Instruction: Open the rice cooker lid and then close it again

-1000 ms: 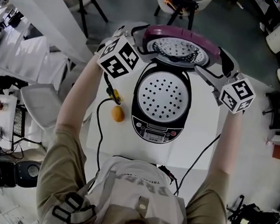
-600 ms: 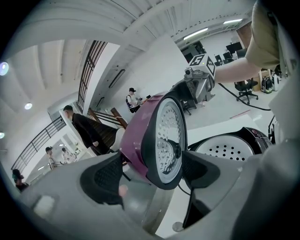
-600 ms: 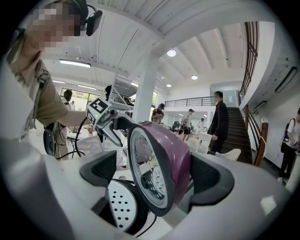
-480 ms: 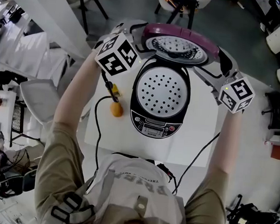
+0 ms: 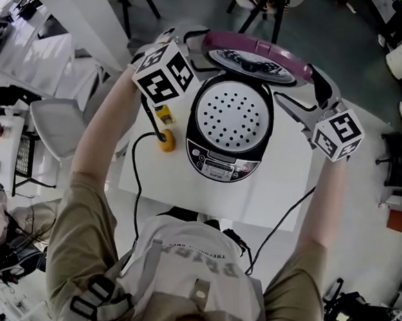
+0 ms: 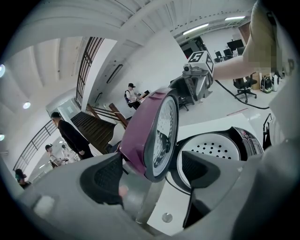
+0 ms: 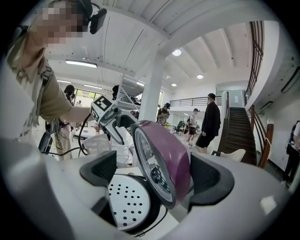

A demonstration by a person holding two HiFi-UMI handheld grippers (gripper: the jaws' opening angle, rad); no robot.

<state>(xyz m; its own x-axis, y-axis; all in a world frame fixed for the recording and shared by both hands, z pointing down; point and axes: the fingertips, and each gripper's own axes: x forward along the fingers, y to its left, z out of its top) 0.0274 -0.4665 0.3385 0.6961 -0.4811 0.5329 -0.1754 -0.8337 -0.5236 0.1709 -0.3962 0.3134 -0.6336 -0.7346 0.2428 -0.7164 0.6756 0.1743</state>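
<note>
2 grippers meet at the raised purple lid [image 5: 254,57] of the rice cooker [image 5: 222,151], which stands on a white table [image 5: 282,190] with its control panel [image 5: 221,166] toward the person. The lid stands nearly upright on its hinge at the far side, above a white perforated tray [image 5: 232,114] in the pot. The left gripper [image 6: 152,171] has its jaws spread wide with the lid's rim between them, unclamped. The right gripper [image 7: 157,176] is likewise released, its pads straddling the opposite rim with gaps on both sides. 1 small yellow object [image 5: 166,140] lies just beside the cooker, near a black cable [image 5: 134,179].
</note>
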